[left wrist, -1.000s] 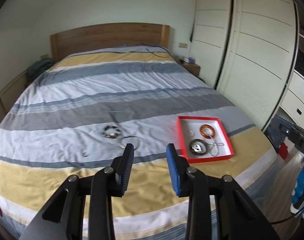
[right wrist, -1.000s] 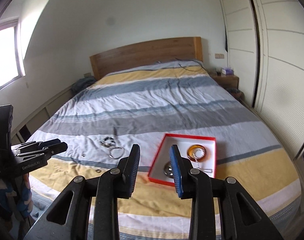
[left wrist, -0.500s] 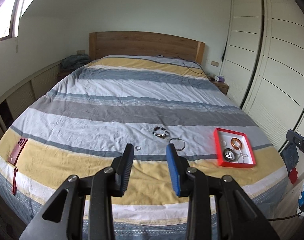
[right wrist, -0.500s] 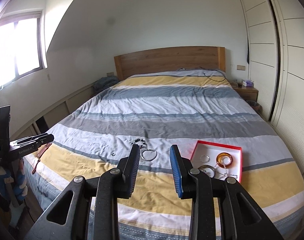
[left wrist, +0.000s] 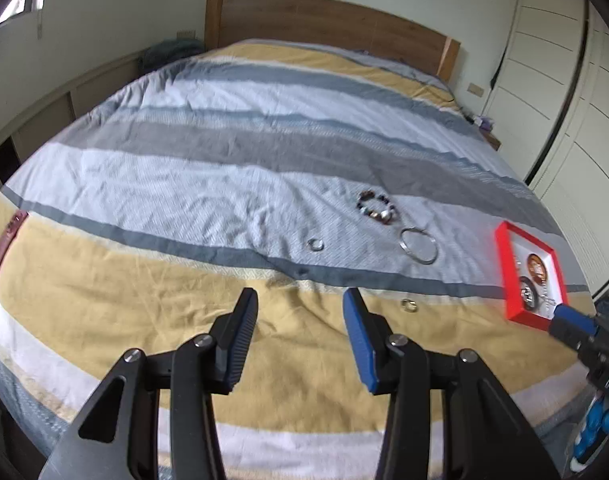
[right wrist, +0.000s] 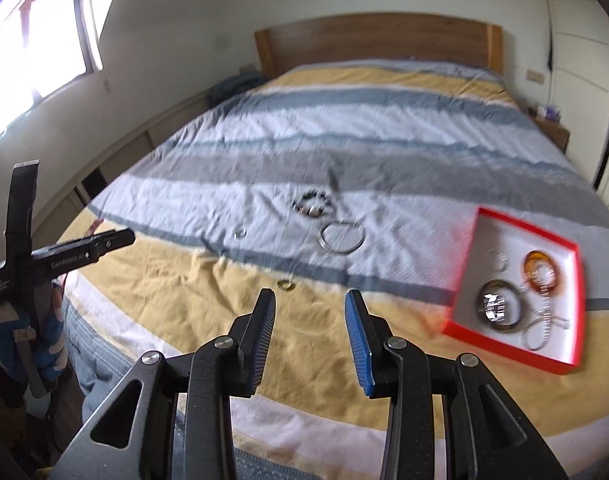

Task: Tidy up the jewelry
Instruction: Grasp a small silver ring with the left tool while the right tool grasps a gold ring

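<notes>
Loose jewelry lies on the striped bed: a beaded bracelet [left wrist: 376,207] [right wrist: 313,204], a silver bangle [left wrist: 418,240] [right wrist: 342,237], a small silver ring [left wrist: 316,244] [right wrist: 240,233] and a small gold ring [left wrist: 409,305] [right wrist: 286,285]. A red tray [left wrist: 502,252] [right wrist: 464,264] at the right holds an orange bangle [right wrist: 539,272], a dark bracelet [right wrist: 498,305] and a chain. My left gripper [left wrist: 300,312] is open and empty above the yellow stripe. My right gripper [right wrist: 309,312] is open and empty, near the gold ring.
The bed [left wrist: 224,152] fills both views, with a wooden headboard [right wrist: 376,40] at the back. A red strap [left wrist: 2,244] lies at the bed's left edge. White wardrobe doors [left wrist: 564,92] stand to the right. A window [right wrist: 36,40] is at the left.
Both grippers have moved in closer and lower over the bed's foot, so the jewelry and the red tray look larger. Both stay open and empty.
</notes>
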